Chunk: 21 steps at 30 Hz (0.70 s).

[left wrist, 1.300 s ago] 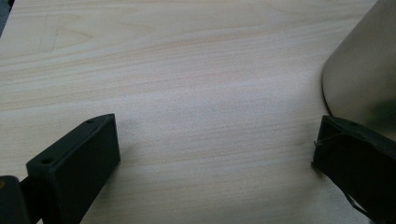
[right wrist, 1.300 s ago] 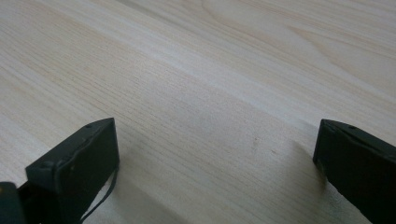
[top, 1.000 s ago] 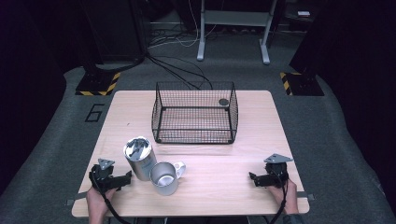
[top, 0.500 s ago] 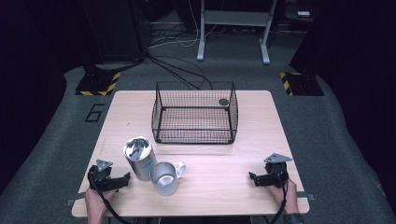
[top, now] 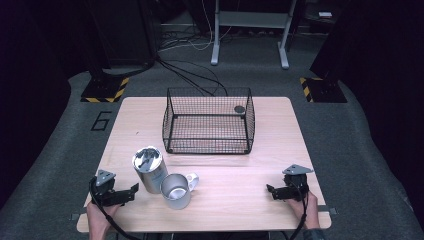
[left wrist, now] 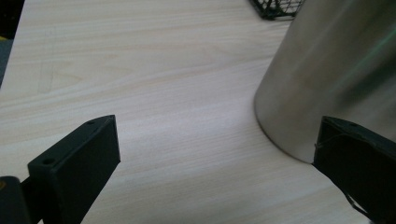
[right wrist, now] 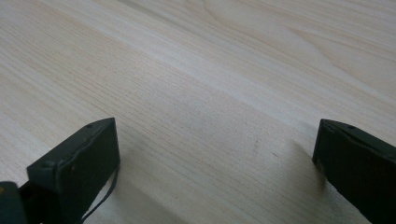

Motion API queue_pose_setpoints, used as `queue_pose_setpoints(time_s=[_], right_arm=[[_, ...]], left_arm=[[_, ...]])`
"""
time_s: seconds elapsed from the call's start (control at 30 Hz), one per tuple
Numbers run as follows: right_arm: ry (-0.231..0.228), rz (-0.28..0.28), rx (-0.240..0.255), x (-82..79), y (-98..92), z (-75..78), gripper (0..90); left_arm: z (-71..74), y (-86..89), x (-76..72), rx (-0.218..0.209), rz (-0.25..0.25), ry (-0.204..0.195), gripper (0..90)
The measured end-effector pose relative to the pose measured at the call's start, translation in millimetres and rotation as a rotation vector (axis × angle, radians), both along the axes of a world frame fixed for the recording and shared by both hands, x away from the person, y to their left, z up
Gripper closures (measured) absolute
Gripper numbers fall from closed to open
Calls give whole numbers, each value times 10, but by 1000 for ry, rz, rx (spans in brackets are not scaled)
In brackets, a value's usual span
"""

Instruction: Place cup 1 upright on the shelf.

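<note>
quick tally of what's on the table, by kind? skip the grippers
Steel canister: 1
Steel mug: 1
Black wire basket: 1
Small dark disc at the basket's far right corner: 1
Total: 4

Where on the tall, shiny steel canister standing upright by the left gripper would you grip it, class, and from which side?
Grip the tall steel canister across its smooth round wall, about mid-height, coming in level from its left. It stands upright on the wooden table, the open left gripper already lies on that side, and the steel mug crowds its right.
</note>
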State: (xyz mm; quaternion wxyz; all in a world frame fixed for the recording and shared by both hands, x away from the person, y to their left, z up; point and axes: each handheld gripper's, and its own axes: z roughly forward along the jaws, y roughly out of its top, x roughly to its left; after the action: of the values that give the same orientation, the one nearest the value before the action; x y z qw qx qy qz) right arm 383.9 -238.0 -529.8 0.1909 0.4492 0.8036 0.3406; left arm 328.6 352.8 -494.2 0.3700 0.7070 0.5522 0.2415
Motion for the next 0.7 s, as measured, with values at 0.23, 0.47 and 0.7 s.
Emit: queue_pose_setpoints(time_s=[0.23,0.47,0.7], right_arm=[[1,-1,1,-1,1,0,1],[1,-1,1,-1,1,0,1],[1,-1,0,-1,1,0,1]], left_arm=[[196,-55,-82,-19,-42,-43,1],[299,-98,-124,-45,-76,-64,0],[430,-187,-148,-64,-126,-96,0]])
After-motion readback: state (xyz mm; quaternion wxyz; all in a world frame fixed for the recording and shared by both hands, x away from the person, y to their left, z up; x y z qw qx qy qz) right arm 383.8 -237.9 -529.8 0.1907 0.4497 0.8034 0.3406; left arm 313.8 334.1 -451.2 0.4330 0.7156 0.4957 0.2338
